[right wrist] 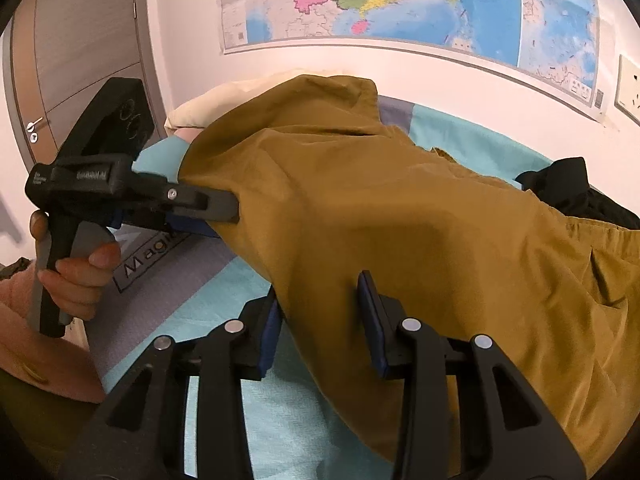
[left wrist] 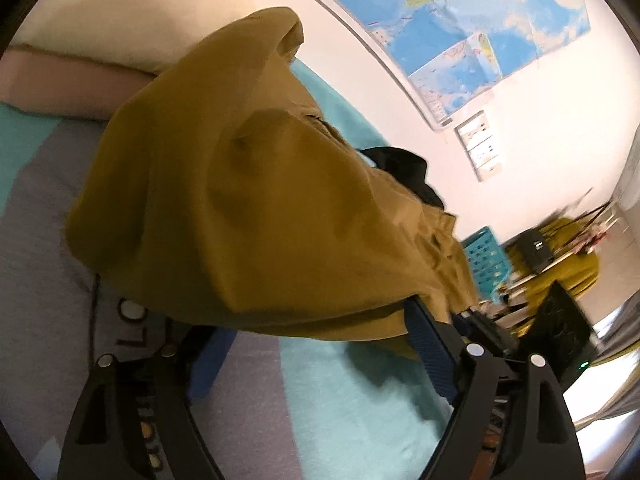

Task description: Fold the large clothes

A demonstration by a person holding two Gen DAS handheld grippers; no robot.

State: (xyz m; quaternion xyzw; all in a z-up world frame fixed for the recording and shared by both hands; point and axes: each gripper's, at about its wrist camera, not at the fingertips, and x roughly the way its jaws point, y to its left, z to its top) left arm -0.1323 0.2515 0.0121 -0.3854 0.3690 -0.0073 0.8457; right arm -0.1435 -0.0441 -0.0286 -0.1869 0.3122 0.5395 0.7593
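Mustard-yellow woven cloth, a large garment [right wrist: 400, 216], lies heaped and partly lifted over a bed covered in a teal and grey blanket [right wrist: 224, 292], with a cream pillow [right wrist: 224, 100] at the far end near the wall. A black garment [right wrist: 576, 192] sits crumpled beyond the yellow one, touching its far edge.

The right gripper [right wrist: 320, 320] reaches in from the lower edge of its own view; its blue-padded jaws stand partly closed with a fold of the mustard cloth between them, and the cloth bunches where the pads meet it, so it appears gripped.

The left gripper [right wrist: 228, 216] comes in from the left side of the right wrist view, held by a hand [right wrist: 80, 280] around its black handle. Its tips disappear under the hem of the yellow cloth. In its own view the left gripper [left wrist: 316, 340] has its jaws spread wide, the garment's edge draped across both blue pads rather than pinched.

A large coloured wall map [right wrist: 400, 4] hangs above the bed, and a teal plastic basket [left wrist: 486, 260] stands past the foot.
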